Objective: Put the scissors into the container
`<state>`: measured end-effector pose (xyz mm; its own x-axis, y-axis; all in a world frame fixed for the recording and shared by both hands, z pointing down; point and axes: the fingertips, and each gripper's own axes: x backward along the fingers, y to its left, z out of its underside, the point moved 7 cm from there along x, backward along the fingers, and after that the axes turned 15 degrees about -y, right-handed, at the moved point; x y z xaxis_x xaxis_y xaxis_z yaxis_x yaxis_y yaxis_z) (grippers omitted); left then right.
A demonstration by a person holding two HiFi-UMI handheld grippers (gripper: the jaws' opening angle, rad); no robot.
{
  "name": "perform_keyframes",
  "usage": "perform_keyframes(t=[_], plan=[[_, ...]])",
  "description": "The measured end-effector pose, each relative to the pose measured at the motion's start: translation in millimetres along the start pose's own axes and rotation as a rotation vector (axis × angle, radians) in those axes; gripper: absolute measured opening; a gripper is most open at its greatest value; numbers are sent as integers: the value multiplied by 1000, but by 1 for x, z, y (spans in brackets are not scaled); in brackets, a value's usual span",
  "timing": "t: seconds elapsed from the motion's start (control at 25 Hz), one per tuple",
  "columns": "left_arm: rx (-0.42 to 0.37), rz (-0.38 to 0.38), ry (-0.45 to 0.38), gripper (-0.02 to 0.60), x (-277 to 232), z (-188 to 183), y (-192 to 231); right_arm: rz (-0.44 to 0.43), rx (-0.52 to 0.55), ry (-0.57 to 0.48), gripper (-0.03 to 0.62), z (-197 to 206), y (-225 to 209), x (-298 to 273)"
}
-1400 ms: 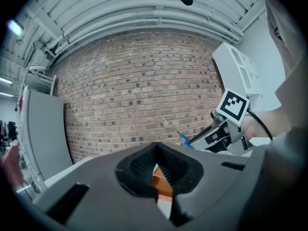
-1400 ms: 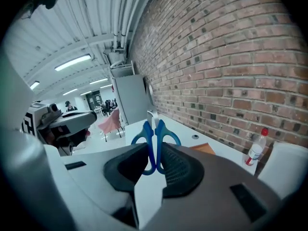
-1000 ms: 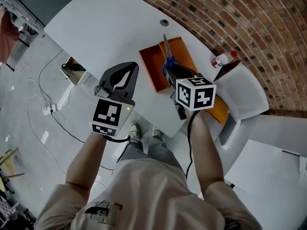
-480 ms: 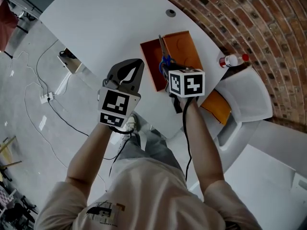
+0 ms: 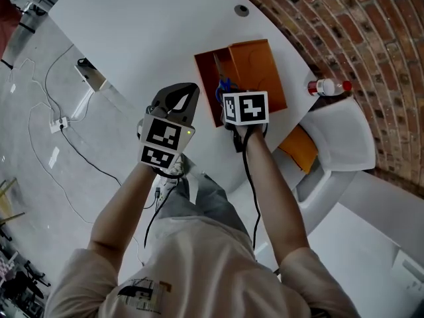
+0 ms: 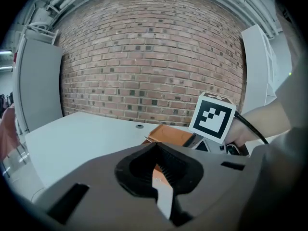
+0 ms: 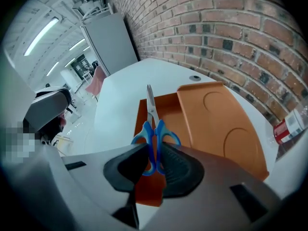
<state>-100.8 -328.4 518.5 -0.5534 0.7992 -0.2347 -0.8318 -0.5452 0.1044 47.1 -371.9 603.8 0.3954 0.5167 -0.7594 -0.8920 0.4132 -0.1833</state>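
Note:
Blue-handled scissors hang blade-forward, their handles clamped between the pads of my right gripper. In the head view the scissors are above the open orange container, whose lid lies flat open to the right. From the right gripper view the blades point over the container's floor, next to the lid. My left gripper hovers to the left of the container, near the table's front edge. Its jaws are shut with nothing between them.
The white table has a round cable hole at its far side. A plastic bottle stands to the right of the container by the brick wall. A white chair with an orange pad is at the right. Cables lie on the floor at the left.
My right gripper has carried the scissors leftward, from over the seam between lid and box to over the open box. My left gripper has kept its place beside it.

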Motion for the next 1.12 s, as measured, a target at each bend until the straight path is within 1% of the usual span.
perform_keyframes(t=[0.16, 0.28, 0.36, 0.64, 0.76, 0.96, 1.12], plan=[[18, 1, 26, 8, -4, 14, 2, -15, 12, 63, 81, 7, 2, -16], [45, -4, 27, 8, -5, 21, 3, -19, 34, 121, 81, 12, 3, -25], [58, -5, 28, 8, -5, 25, 3, -19, 32, 149, 81, 14, 4, -31], [67, -12, 40, 8, -4, 31, 3, -14, 13, 225, 81, 27, 2, -44], [78, -15, 36, 8, -3, 32, 2, -9, 22, 238, 81, 30, 1, -49], [73, -12, 55, 8, -3, 35, -1, 3, 7, 243, 83, 31, -2, -55], [76, -17, 59, 8, -1, 36, -2, 13, 18, 237, 86, 30, -4, -56]])
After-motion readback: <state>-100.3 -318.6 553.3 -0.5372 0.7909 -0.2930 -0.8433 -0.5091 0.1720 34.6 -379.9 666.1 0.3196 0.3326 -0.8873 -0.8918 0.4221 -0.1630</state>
